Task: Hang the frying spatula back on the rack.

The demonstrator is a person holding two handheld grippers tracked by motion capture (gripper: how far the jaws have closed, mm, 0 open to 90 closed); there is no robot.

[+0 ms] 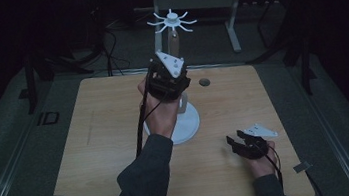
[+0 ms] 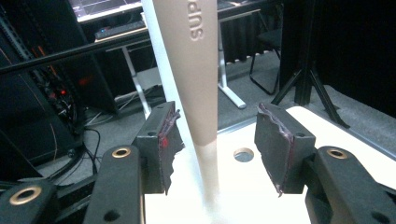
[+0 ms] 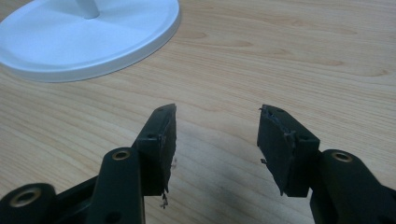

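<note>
Standing on the wooden counter (image 1: 92,138) near its middle: white stand (image 1: 185,122) with round base, beige sleeve (image 2: 196,70) on its pole, spoked white top. Hovering raised at the pole, left claw (image 2: 217,140), jaws apart either side of the sleeve, not touching. Resting low near the counter's right front, right claw (image 3: 217,140), jaws apart, holding nothing.

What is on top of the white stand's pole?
A white hub with radiating arms tops the pole. The left gripper covers the pole's lower part above the round base.
</note>
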